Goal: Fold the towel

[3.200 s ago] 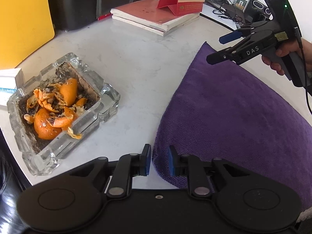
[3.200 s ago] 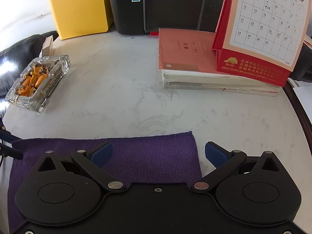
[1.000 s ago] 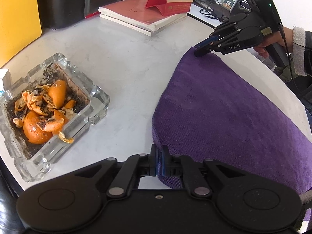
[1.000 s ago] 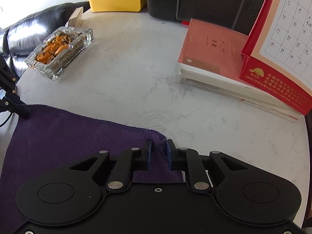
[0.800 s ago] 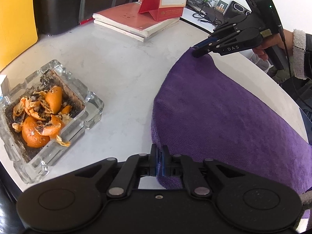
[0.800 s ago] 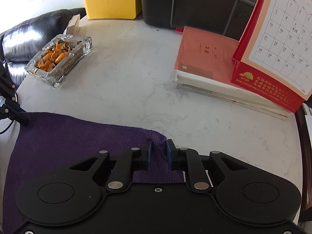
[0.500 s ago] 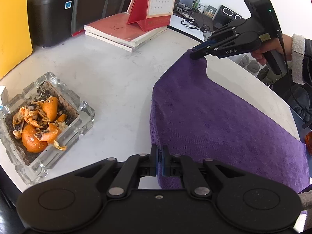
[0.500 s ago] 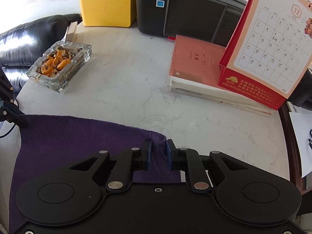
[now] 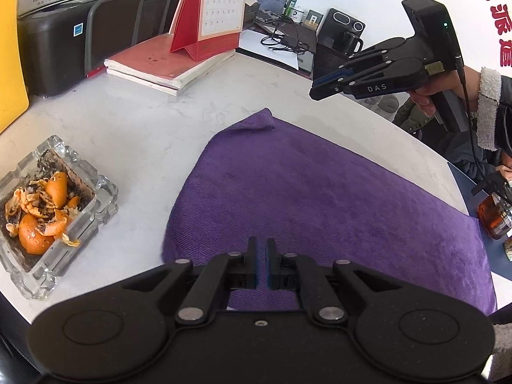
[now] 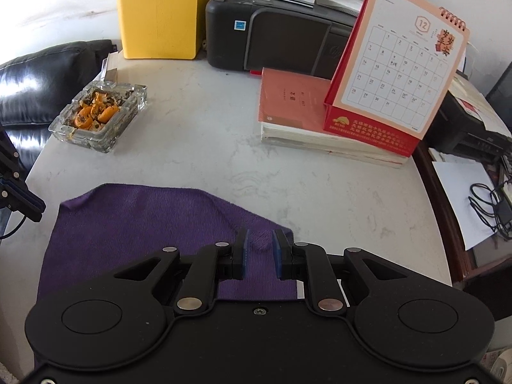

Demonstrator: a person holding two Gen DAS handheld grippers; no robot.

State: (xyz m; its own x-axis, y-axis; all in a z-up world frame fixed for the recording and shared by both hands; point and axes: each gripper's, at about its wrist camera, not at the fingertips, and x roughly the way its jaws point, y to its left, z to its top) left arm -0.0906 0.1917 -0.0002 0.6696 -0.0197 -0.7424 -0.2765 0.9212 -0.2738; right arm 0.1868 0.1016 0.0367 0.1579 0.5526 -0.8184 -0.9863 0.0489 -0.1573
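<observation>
The purple towel [image 9: 320, 208] lies flat on the white marble table [image 9: 160, 121]. One far corner [image 9: 265, 120] is slightly rumpled. My left gripper [image 9: 261, 264] hovers over the towel's near left part, shut with nothing in it. In the right wrist view it [image 10: 32, 208] sits just off the towel's left corner [image 10: 72, 203]. My right gripper [image 9: 315, 91] hangs in the air well above the far corner, held by a hand [image 9: 425, 102]. Its pads [image 10: 244, 256] stand a narrow gap apart, with the towel [image 10: 144, 224] lying loose below them.
A glass ashtray [image 9: 48, 214] with orange peel stands left of the towel. At the back are stacked red books [image 10: 304, 118], a desk calendar [image 10: 400, 80], a black printer [image 10: 272, 41] and a yellow box [image 10: 160, 16]. An amber bottle [image 9: 494, 220] stands past the table's right edge.
Half a second ago each gripper held a raised far corner of the towel. Now the towel lies flat on the table, and both grippers are off it and higher, the right one most.
</observation>
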